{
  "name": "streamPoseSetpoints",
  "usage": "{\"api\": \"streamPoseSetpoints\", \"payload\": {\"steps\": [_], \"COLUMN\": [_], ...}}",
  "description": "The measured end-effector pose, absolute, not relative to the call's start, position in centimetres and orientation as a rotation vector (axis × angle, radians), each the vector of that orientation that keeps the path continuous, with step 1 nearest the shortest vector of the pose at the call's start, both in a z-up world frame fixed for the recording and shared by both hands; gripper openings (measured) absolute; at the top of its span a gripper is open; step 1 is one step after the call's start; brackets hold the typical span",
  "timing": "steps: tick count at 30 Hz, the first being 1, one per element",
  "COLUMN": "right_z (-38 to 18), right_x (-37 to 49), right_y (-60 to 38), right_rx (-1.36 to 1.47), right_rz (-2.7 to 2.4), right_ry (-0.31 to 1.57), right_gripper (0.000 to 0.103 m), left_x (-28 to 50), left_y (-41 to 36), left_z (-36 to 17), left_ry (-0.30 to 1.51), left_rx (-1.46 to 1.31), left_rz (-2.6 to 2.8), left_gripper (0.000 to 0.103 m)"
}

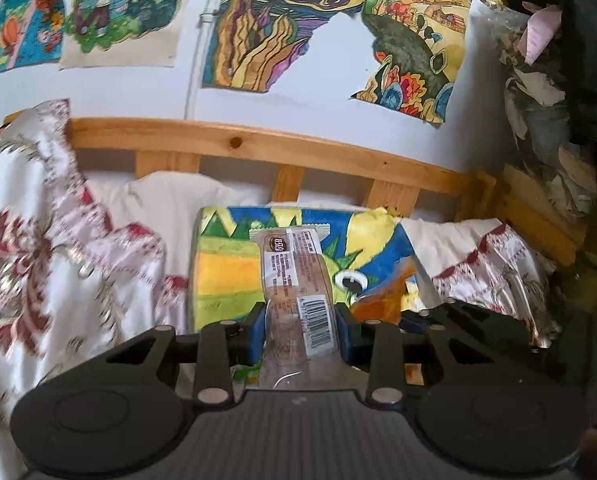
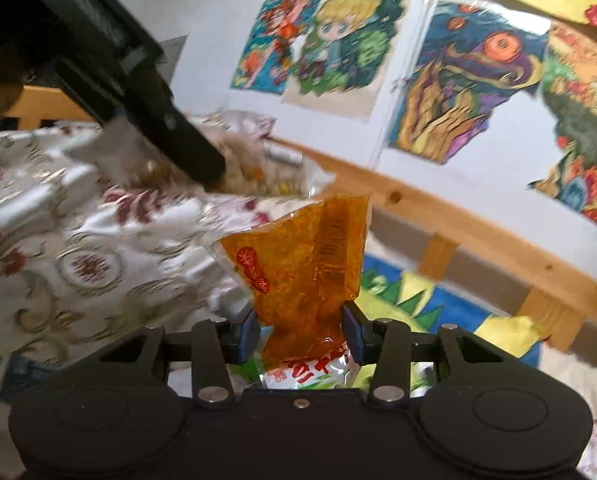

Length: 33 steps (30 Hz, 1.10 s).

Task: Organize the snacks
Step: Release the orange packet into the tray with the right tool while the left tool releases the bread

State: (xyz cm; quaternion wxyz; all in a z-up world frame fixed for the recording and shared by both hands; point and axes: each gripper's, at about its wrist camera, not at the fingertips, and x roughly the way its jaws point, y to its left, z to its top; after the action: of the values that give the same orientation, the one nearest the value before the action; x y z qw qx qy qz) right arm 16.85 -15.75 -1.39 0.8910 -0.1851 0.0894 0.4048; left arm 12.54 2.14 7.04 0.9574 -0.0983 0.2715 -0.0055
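Left claw angled a little downward, blue pads clamped on a clear-wrapped snack bar with a barcode label, the bar standing up and forward from between the pads, held clear above a bright painted sheet. Right claw tilted slightly down, pads pinched on the narrow waist of an orange snack pouch, upper part fanned out above the pads, white printed end tucked back toward the claw body. Below and beside both claws, a white bedspread with red and gold pattern, rumpled, heaped high on the left in the left wrist view. In the right wrist view, the left claw's dark body crossing the upper left corner, with a clear bag of mixed snacks at its tip; whether touching, cannot tell through the blur. Beyond the painted sheet, a wooden bed rail with short slats bounding the far edge. Farther back, a white wall hung with coloured drawings; at far right a dark pile of clothes and paper.
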Motion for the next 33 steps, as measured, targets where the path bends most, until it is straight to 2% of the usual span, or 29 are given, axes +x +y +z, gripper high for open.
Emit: {"api": "streamPoseSetpoints", "payload": {"steps": [7,17,33], "right_z": [-0.3,-3.1,-7.7], "right_x": [21.8,28.0,31.1], "right_y": [-18.0,-21.2,-19.8], "right_rx": [-0.38,-0.401,-0.428], "right_rz": [0.706,0.507,0.521], "right_ry": [0.174,0.258,0.336], "right_gripper": [0.046,0.046,0.049], "left_x": [19.0,27.2,31.1], "left_y": [0.9,-1.3,-1.0], "left_z": [6.0,2.1,-3.9], "left_ry": [0.541,0.557,0.612], "left_rx": [-0.183,-0.242,-0.225], "left_rz": [0.004,0.011,0.021], "left_gripper": [0.039,0.039,0.038]}}
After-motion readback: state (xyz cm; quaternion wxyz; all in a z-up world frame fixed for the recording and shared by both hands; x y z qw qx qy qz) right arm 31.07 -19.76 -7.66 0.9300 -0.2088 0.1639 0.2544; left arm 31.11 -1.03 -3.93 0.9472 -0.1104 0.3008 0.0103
